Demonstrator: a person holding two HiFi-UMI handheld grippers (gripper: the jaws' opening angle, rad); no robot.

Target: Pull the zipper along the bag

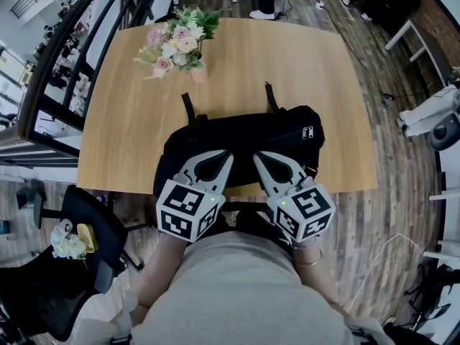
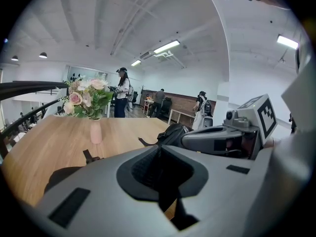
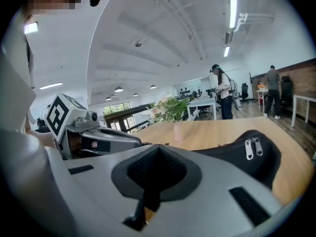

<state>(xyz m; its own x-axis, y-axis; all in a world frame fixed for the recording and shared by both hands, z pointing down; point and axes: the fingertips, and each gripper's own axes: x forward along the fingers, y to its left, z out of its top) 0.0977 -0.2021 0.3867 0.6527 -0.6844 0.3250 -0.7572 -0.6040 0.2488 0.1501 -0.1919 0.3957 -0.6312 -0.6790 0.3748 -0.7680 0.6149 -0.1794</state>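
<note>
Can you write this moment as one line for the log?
left gripper: shut, empty, over bag | right gripper: shut, empty, over bag | zipper pulls: bag's right end, not gripped | bag: on table

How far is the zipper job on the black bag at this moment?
Nothing looks done yet. The two zipper pulls sit together at the right end of the bag, untouched. In hand: nothing; the left hand-held gripper and the right hand-held gripper are both shut and empty, above the bag's near side. Still to do: grasp a pull and draw it along the bag.
</note>
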